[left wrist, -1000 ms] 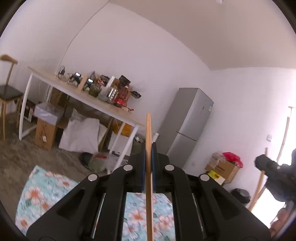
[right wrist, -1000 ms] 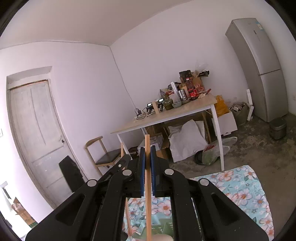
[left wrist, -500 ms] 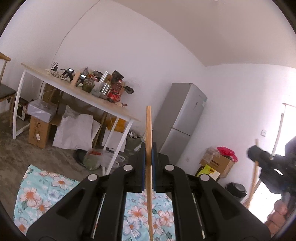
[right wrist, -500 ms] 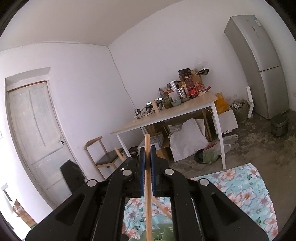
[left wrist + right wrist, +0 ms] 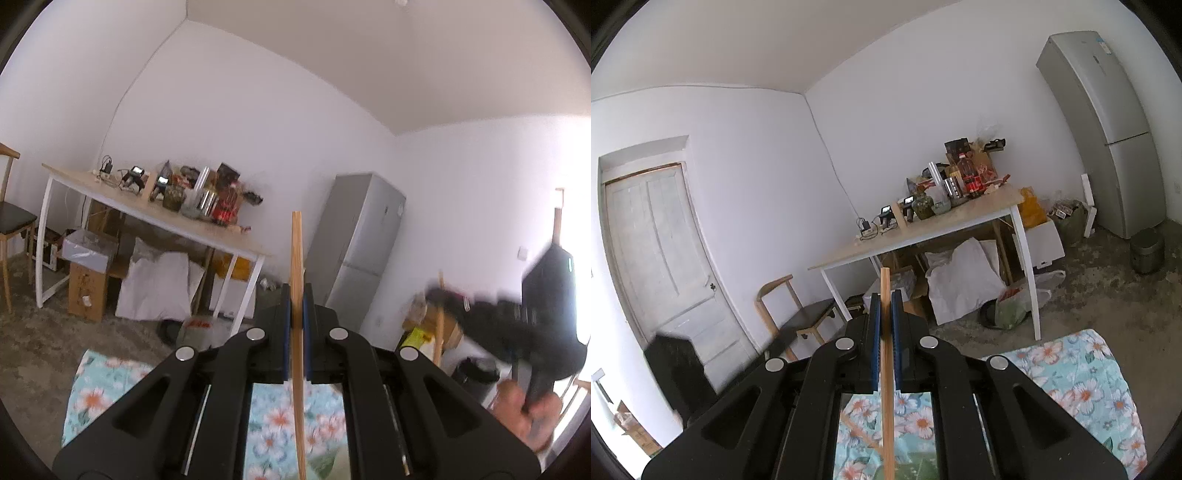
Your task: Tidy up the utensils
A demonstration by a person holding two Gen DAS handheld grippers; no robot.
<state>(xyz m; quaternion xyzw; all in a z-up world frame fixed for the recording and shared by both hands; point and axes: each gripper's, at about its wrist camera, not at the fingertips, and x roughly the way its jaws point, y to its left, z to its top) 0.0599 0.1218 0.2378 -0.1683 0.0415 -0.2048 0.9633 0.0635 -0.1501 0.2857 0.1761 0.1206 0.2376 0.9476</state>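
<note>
Matt black plastic tongs (image 5: 295, 325), smooth pale wooden chopstick (image 5: 296, 258), floral cloth (image 5: 1082, 387), rough concrete floor (image 5: 1108, 288)

A chair (image 5: 798, 317) stands left of the table (image 5: 923, 236), the fridge (image 5: 1108, 140) right, sacks (image 5: 964, 284) beneath it.

Left gripper (image 5: 295, 332) matte black; blue pads (image 5: 285, 332) (silver screws); right gripper (image 5: 885, 339) identical.
</note>
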